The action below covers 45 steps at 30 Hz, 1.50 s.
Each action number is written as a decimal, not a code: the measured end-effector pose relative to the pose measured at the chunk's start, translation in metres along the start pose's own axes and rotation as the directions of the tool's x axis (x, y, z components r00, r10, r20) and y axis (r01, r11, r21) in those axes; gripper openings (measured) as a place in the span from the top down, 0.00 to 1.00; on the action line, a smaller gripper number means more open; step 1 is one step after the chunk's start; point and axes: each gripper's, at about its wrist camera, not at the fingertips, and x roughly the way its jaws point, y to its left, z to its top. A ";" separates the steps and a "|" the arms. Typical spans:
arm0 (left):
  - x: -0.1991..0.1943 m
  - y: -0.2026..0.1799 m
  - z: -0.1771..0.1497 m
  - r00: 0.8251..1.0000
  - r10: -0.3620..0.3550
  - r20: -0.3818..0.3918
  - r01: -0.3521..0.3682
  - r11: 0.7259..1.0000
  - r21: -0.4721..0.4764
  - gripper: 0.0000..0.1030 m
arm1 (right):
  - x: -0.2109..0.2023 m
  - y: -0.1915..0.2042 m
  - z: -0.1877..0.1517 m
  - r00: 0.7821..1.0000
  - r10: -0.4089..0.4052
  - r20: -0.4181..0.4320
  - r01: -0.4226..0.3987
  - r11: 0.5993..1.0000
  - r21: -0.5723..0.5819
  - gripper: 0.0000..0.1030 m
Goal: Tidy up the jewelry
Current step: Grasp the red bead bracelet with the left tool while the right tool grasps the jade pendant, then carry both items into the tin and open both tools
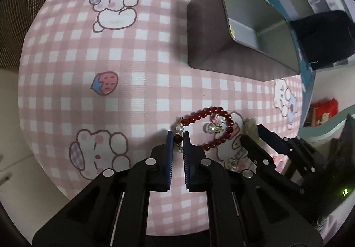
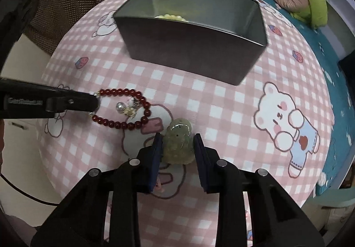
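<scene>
The left gripper (image 1: 178, 138) is clenching a dark bead of the red bracelet (image 1: 213, 128), which is lying on the checked cloth (image 1: 137, 82) in front of the grey box (image 2: 190, 47). Just beside it, the right gripper (image 2: 177, 142) is pinching the green pendant (image 2: 178, 145), its long axis pointing toward the box.

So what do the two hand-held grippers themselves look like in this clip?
Both look alike. The left hand-held gripper and the right hand-held gripper have matte black angular linkage bodies with round silver pins at the pivots. Each has two flat fingers faced with dark blue ribbed pads. Seen from the right wrist view, the left one's side carries faint embossed lettering, too blurred to read. No sleeves are visible.
</scene>
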 end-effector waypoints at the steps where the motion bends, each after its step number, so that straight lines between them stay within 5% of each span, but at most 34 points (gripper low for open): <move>1: -0.004 0.002 0.000 0.999 -0.036 -0.002 0.036 0.999 -0.016 0.92 | -0.002 -0.003 0.000 1.000 0.000 0.002 0.000 1.000 0.012 0.74; 5: -0.019 0.014 -0.002 0.983 -0.184 -0.021 0.182 0.979 -0.090 0.92 | -0.016 -0.015 0.010 0.999 -0.037 0.023 0.036 0.998 0.054 0.74; 11: -0.046 0.004 -0.004 0.957 -0.288 0.029 0.289 0.953 -0.089 0.92 | -0.044 -0.023 0.019 0.994 -0.069 0.088 0.063 0.995 0.076 0.74; 27: -0.129 -0.034 0.011 0.878 -0.404 0.256 0.409 0.912 0.034 0.92 | -0.095 -0.040 0.044 0.971 -0.041 0.234 0.024 0.997 0.076 0.74; 35: -0.130 -0.054 0.035 0.869 -0.395 0.298 0.407 0.913 0.023 0.92 | -0.093 -0.046 0.061 0.965 0.020 0.260 -0.022 1.000 0.003 0.74; 45: -0.097 -0.070 0.072 0.901 -0.343 0.267 0.361 0.932 -0.020 0.92 | -0.078 -0.056 0.081 0.972 0.046 0.232 -0.035 0.998 -0.048 0.74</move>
